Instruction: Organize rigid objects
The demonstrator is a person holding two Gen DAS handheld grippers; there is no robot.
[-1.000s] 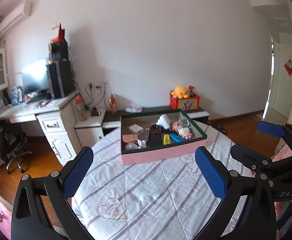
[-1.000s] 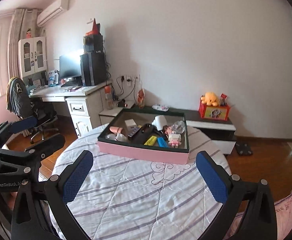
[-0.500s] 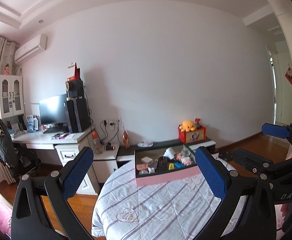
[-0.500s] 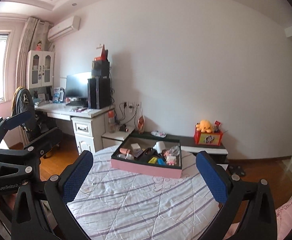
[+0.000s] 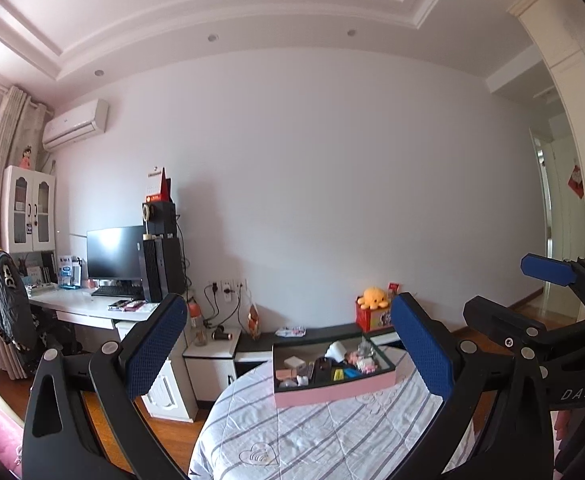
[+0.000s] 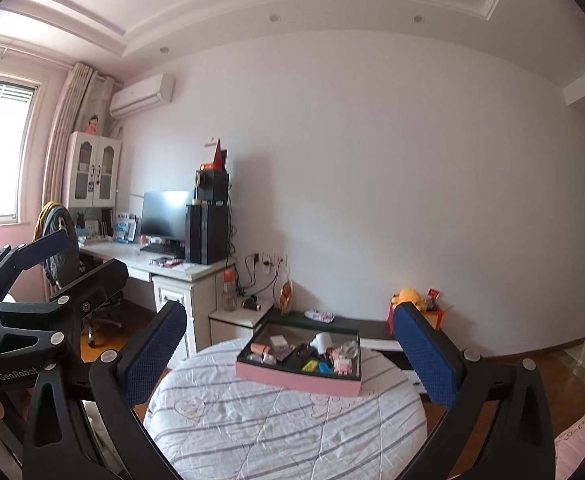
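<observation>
Both claws pull back higher, left claw (image 5: 288, 346) and right claw (image 6: 288, 350) spread wide, empty; pink box (image 6: 298, 378) shrinks away on the striped table (image 6: 284, 432).

A: What do we see of our left gripper (image 5: 286, 354)?

B: Black angular arms with silver screw heads and triangular cut-outs, and fingers (image 5: 154, 344) padded in blue dimpled rubber. From the right wrist view its body reads "GenRobot" in white.

A: And our right gripper (image 6: 288, 354)?

B: The same build: black frame, silver screws, blue textured pads (image 6: 424, 354). From the left wrist view we read "DAS" in white on its side.
</observation>
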